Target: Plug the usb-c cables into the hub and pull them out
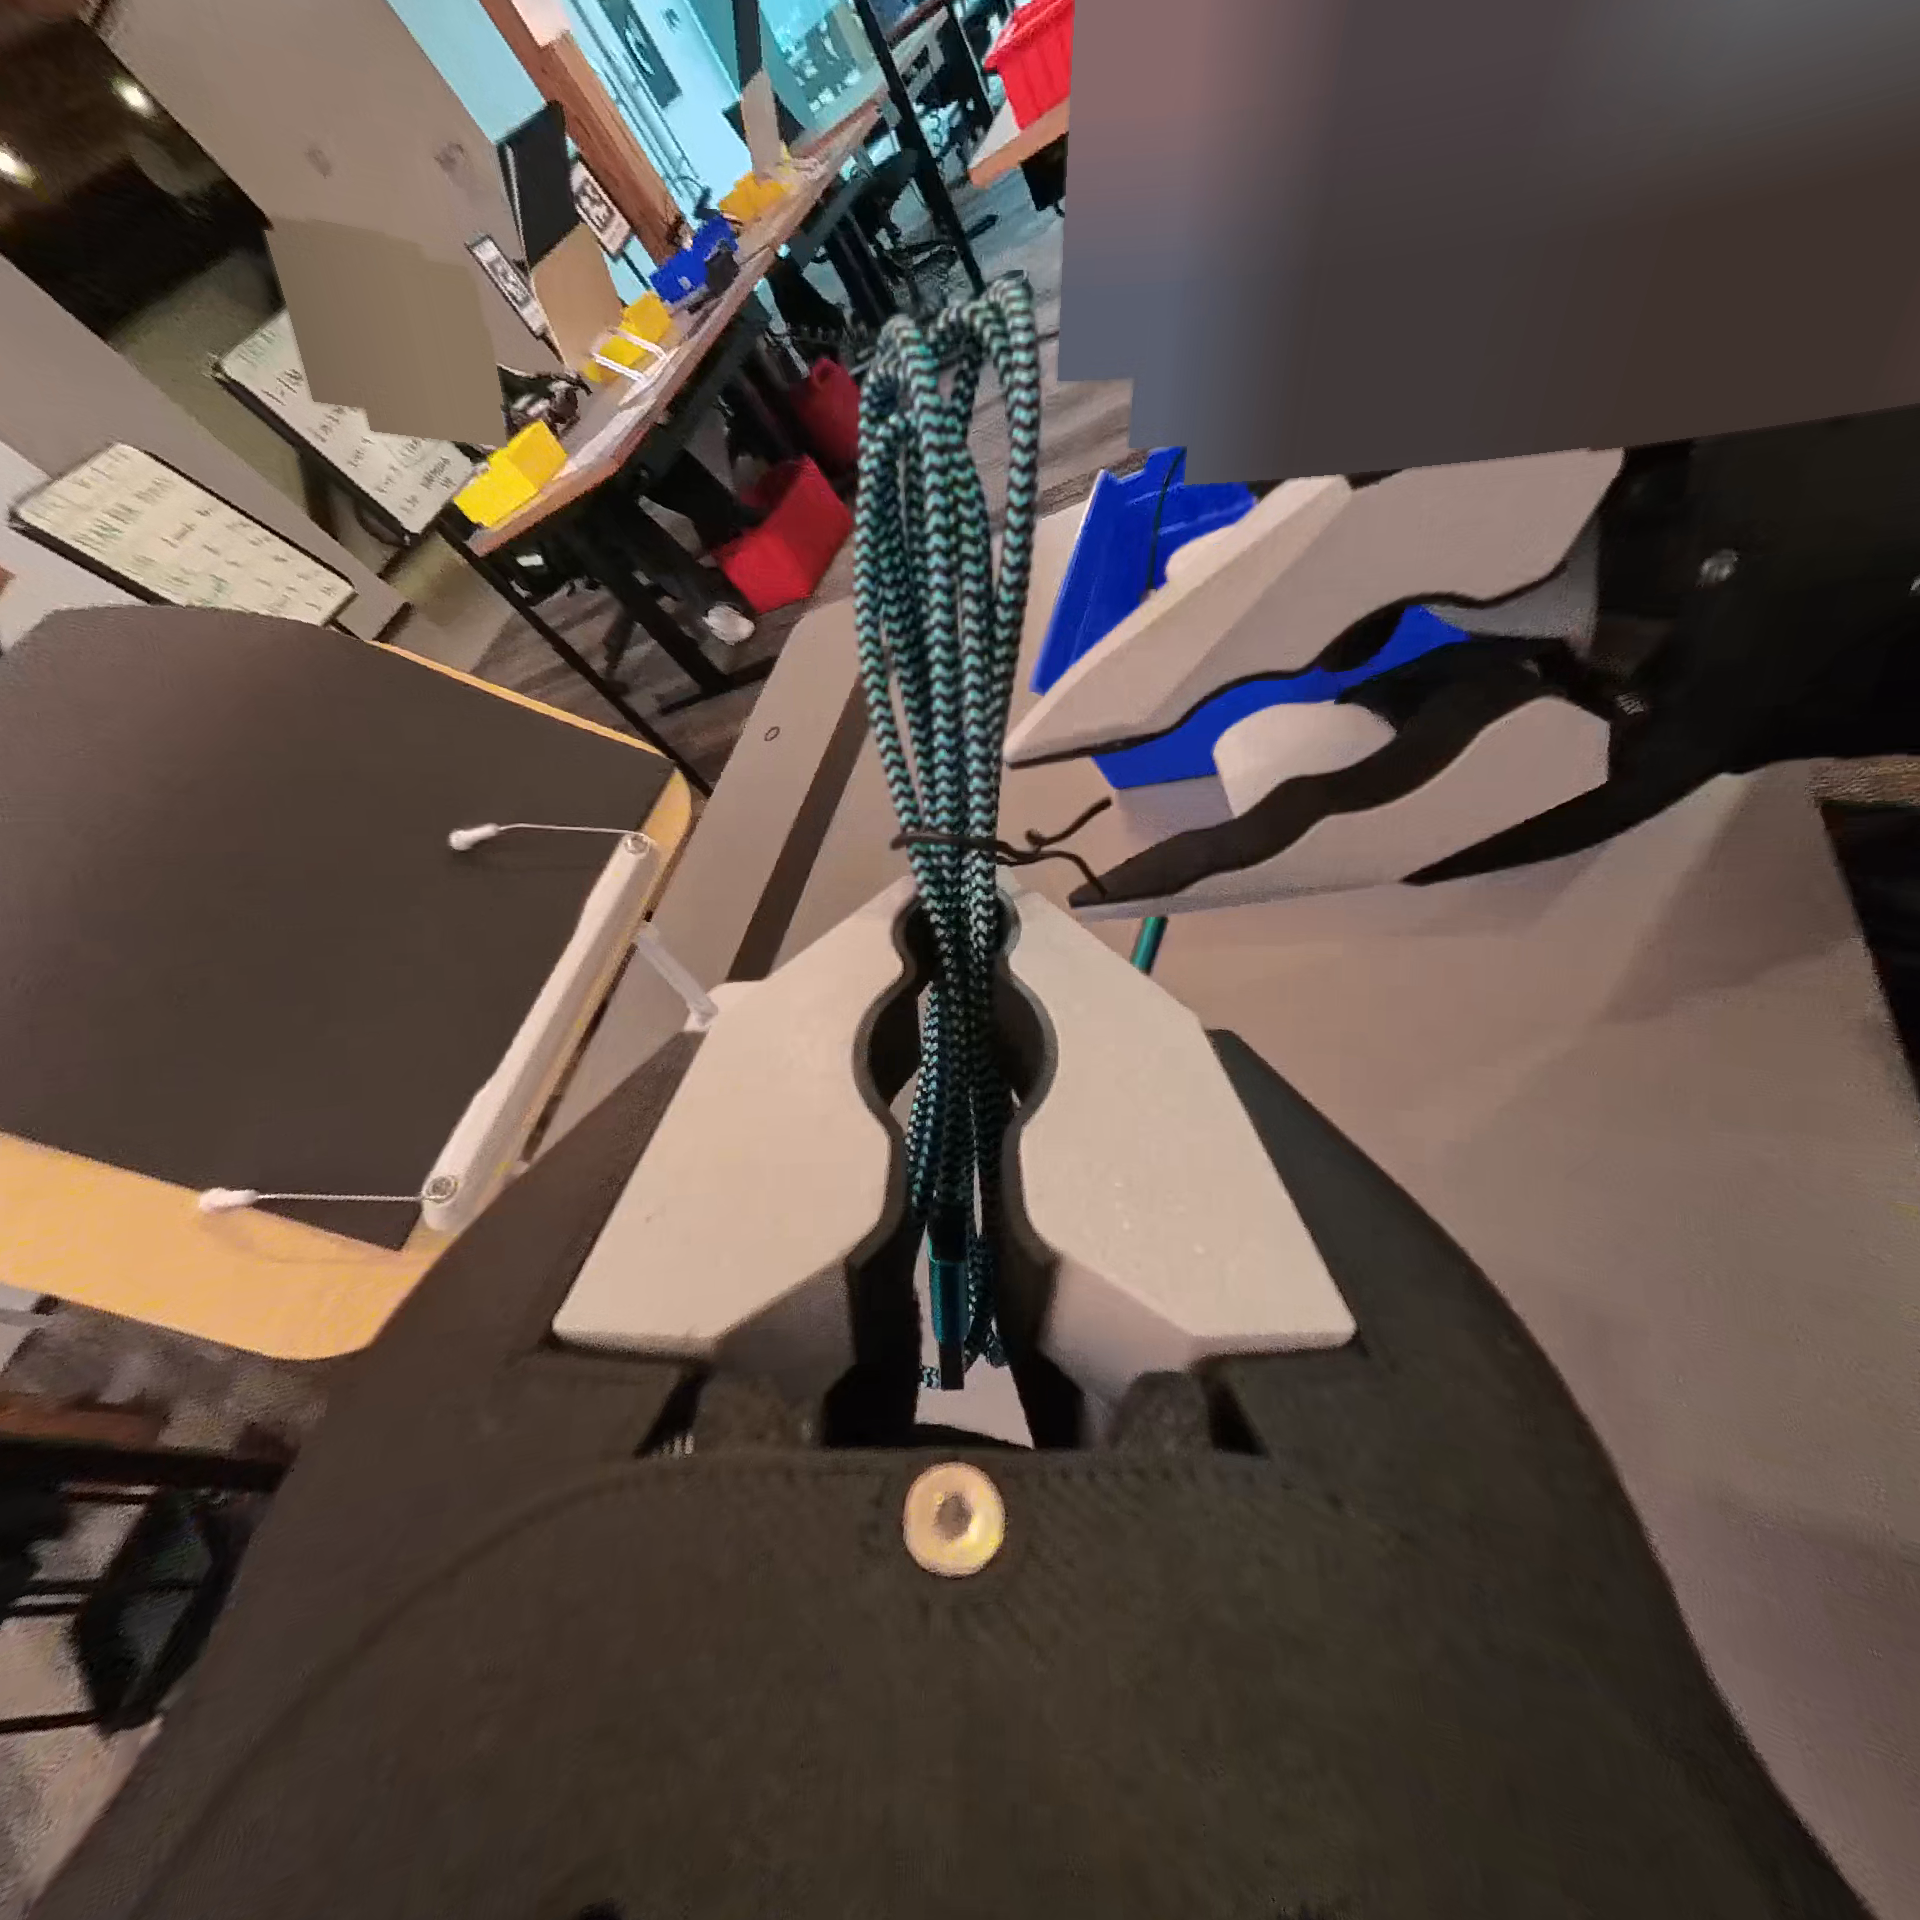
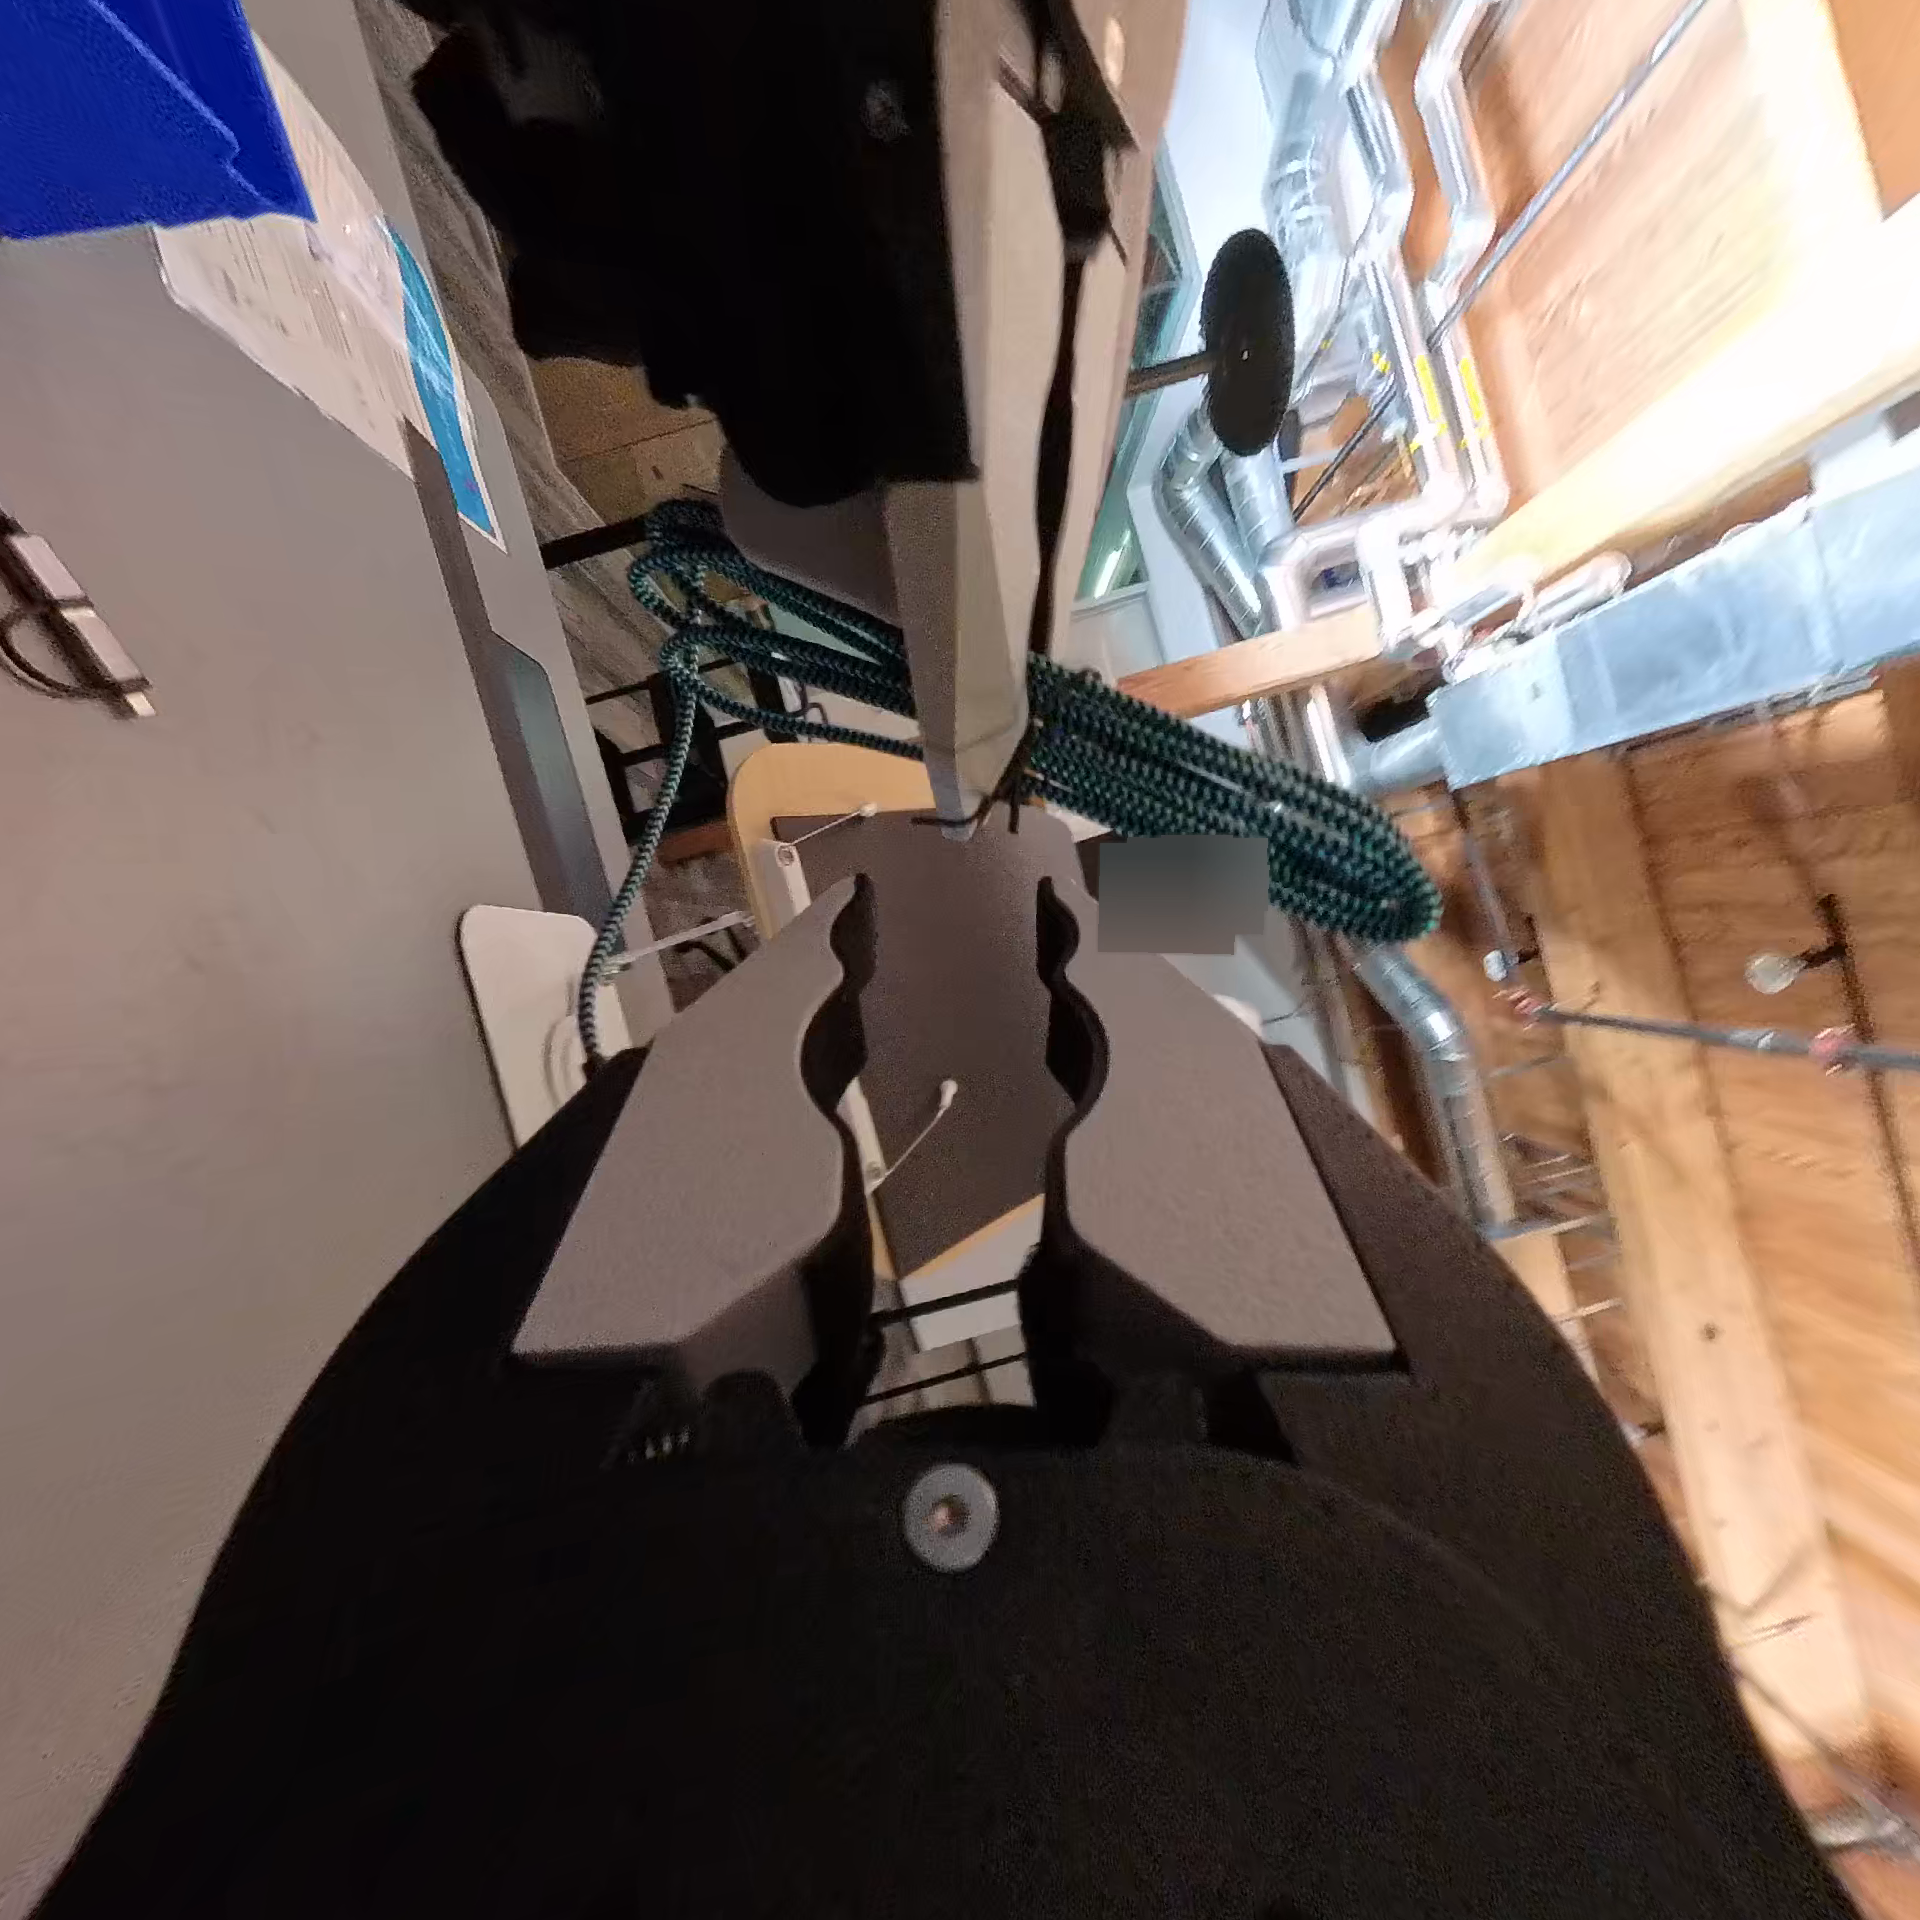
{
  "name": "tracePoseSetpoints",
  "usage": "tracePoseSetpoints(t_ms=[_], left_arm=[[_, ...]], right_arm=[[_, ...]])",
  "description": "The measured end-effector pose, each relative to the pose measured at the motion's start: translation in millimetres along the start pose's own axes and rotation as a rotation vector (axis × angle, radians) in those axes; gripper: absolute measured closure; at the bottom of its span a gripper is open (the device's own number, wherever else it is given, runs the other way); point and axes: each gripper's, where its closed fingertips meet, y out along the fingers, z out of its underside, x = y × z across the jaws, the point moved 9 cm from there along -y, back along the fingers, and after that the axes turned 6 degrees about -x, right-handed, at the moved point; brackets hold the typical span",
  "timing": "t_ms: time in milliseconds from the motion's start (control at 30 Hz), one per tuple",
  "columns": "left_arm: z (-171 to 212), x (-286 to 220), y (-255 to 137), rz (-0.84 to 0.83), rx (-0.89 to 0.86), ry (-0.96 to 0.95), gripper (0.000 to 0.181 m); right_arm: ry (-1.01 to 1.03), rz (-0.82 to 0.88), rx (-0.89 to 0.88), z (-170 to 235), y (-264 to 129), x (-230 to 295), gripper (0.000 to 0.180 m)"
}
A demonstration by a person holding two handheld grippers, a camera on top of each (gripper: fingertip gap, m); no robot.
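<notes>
A bundled teal-and-black braided usb-c cable (image 1: 935, 571) is bound by a thin black tie (image 1: 951, 837). My left gripper (image 1: 958, 914) is shut on the bundle, whose loops stick out past the tips, and a plug (image 1: 943, 1311) lies between its fingers. My right gripper (image 1: 1049, 821) is open, just right of the tie. In the right wrist view my right gripper (image 2: 951, 888) is open and empty, its tips just below the left gripper (image 2: 961, 800) and the cable bundle (image 2: 1195, 790). One strand (image 2: 634, 883) hangs down. A small grey device (image 2: 78, 623) with black cords, possibly the hub, lies on the grey table.
A black mat (image 1: 291, 883) on a light wooden board, with a white bar (image 1: 540, 1029) and thin wires, is to the left. A blue bin (image 1: 1117, 582) stands behind the right gripper on the grey table (image 1: 1455, 1039). Benches with yellow, red and blue bins fill the background.
</notes>
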Motion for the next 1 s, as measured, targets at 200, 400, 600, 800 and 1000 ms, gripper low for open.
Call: tracePoseSetpoints(t_ms=[200,400,600,800,1000], left_arm=[[2,2,0,0.124,0.016,-0.117,0.177],[1,4,-2,0.177,-0.008,-0.183,0.177],[1,5,-1,0.226,-0.021,-0.232,0.177],[1,6,0,0.240,-0.020,-0.240,0.177],[0,5,0,0.233,-0.025,-0.235,0.177]], right_arm=[[-0.153,0.022,-0.058,-7,1,-2,0.154],[-0.214,0.023,-0.116,-12,-1,-3,0.160],[-0.255,0.038,-0.147,-16,-3,-6,0.159],[-0.300,0.019,-0.152,-17,-3,-8,0.172],[-0.277,0.013,-0.140,-17,-3,-13,0.180]])
